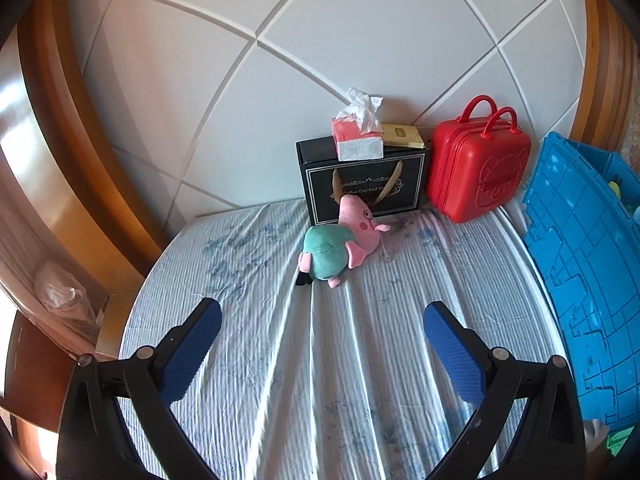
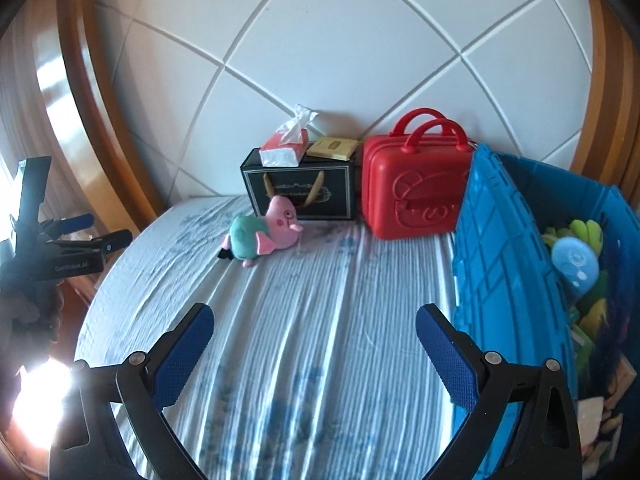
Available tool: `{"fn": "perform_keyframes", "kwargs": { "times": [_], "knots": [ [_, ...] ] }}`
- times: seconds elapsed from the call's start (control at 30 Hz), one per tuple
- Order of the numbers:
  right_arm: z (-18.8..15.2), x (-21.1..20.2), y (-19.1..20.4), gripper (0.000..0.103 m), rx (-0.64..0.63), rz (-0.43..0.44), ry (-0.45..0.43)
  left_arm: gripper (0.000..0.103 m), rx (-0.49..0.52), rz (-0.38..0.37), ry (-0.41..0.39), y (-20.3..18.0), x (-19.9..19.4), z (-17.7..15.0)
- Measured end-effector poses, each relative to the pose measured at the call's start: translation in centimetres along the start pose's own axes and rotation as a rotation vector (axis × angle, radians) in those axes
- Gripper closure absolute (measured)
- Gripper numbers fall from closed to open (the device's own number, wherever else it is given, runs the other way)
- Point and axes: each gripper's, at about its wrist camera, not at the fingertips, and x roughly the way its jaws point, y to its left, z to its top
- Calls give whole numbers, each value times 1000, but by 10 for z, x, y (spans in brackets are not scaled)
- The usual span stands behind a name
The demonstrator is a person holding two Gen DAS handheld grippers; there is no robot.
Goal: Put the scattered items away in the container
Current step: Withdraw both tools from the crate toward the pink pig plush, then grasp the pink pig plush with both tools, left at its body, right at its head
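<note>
Both grippers spread wide, nothing between the pads. Left gripper (image 1: 322, 316) and right gripper (image 2: 314, 318) both above the striped bedsheet (image 1: 280, 360), pointing at the headboard (image 1: 340, 40).

Landmark: black gift box (image 1: 362, 182), standing at the foot of the headboard.
- Pig plush (image 1: 340, 246) lying on the sheet directly in front of the box, snout end touching or nearly touching its front face; teal body toward the camera. Well apart from both grippers.
- Tissue pack (image 1: 358, 140) on top of the box, left part; flat gold box (image 1: 402, 135) beside it on top.
- Red mini suitcase (image 1: 480, 164) just right of the box, upright, handles up.
- Blue crate (image 2: 504, 280) further right, past the suitcase, along the bed edge. Already holding toys: light blue round one (image 2: 576, 266), green plush (image 2: 586, 232); the rest too cluttered to identify.

Left gripper also visible at the far left of the right wrist view (image 2: 86, 230), off the bed edge.
</note>
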Motion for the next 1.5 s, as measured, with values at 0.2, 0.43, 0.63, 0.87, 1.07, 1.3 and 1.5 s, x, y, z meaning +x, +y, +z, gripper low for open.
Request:
{"fn": "perform_keyframes", "kwargs": {
  "times": [0.2,0.43,0.63,0.87,1.07,1.3,1.5],
  "knots": [
    [18,86,16,1,-8,-6,38,0,21,9,15,13,72,-12],
    [43,196,31,1,-44,10,47,0,64,-10,-30,17,164,-18],
    [61,304,38,1,-85,14,80,0,139,-27,-66,19,243,-20],
    [82,402,35,1,-27,49,101,0,186,-69,-78,16,305,-18],
    [94,455,47,1,-20,90,115,0,217,-93,-56,7,339,-22],
    [101,497,47,1,32,127,161,5,238,-122,-36,-3,360,-17],
    [97,509,49,31,73,179,189,30,226,-154,-30,-10,362,-18]
  ]
}}
